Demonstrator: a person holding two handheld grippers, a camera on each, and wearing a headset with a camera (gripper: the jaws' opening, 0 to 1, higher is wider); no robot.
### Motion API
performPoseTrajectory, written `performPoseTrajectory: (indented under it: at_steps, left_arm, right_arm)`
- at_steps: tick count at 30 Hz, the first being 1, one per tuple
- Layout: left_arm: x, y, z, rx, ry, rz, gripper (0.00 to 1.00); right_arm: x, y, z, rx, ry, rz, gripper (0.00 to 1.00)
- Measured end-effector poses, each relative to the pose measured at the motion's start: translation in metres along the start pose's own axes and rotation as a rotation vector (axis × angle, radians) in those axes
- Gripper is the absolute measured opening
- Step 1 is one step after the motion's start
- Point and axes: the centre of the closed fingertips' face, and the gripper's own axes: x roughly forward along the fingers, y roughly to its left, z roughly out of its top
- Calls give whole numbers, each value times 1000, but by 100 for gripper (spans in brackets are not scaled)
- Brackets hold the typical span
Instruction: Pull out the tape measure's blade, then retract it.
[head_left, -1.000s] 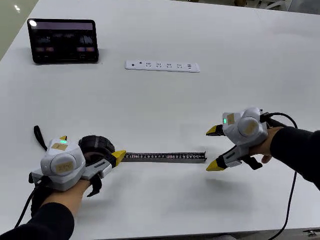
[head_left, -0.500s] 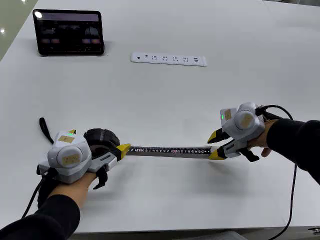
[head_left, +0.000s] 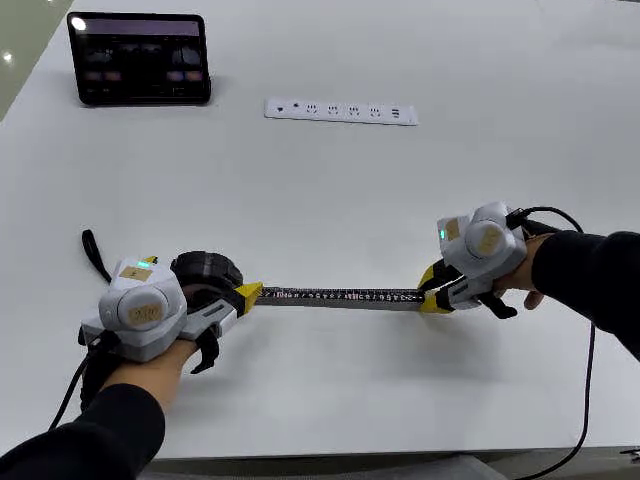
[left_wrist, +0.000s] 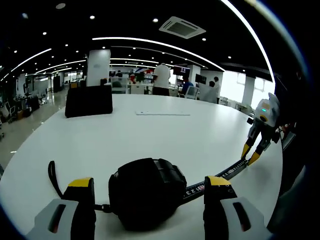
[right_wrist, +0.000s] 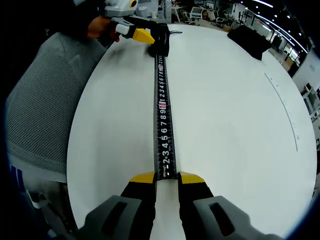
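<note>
Nearest the person, the left gripper (head_left: 200, 278) lay low on the white table (head_left: 330, 200) with its yellow-tipped jaws spread wide around the tape measure's case (left_wrist: 147, 192). The case was a chunky black housing with a ribbed rubber face. In the left gripper view a sliver of table showed between the case and each jaw, so the jaws bracketed it rather than clamped it. A black wrist strap (head_left: 92, 255) trailed from the case on the side away from the blade. The blade (head_left: 340, 296) ran out of the case to the right, flat along the table. It was a dark strip with pale numerals and a red mark partway along. At the blade's far end from the case, the right gripper (right_wrist: 167, 178) had its jaws drawn almost together, pinching the blade tip edge to edge between the yellow tips. Well beyond the case and off to its right lay a white power strip (head_left: 340, 111). Farther still, beyond the case and a little to its left, a dark tablet (head_left: 139, 58) stood propped.
</note>
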Motion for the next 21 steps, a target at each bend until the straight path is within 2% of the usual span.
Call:
performPoseTrajectory:
  at_steps: [4, 8, 11, 13, 16, 18, 19, 21]
  left_arm:
    - [2, 5, -3, -19, 13, 17, 85]
    - [6, -2, 4, -14, 1, 8, 82]
    - [9, -7, 6, -14, 2, 8, 79]
    - [11, -7, 3, -31, 29, 19, 77]
    - [12, -2, -4, -24, 67, 47, 71]
    - [10, 3, -8, -39, 91, 71, 67]
    - [10, 3, -9, -50, 91, 67, 65]
    - [9, 1, -7, -32, 89, 68, 64]
  right_arm:
    - [0, 0, 0, 3, 7, 5, 12]
    - [1, 0, -1, -11, 44, 1, 12]
    - [2, -1, -1, 13, 89, -8, 11]
    - [3, -1, 0, 12, 107, -12, 11]
    - [3, -1, 0, -1, 124, -17, 11]
    - [3, -2, -1, 26, 133, -22, 11]
    - [3, -2, -1, 37, 133, -26, 11]
    - [3, -3, -1, 72, 128, -31, 11]
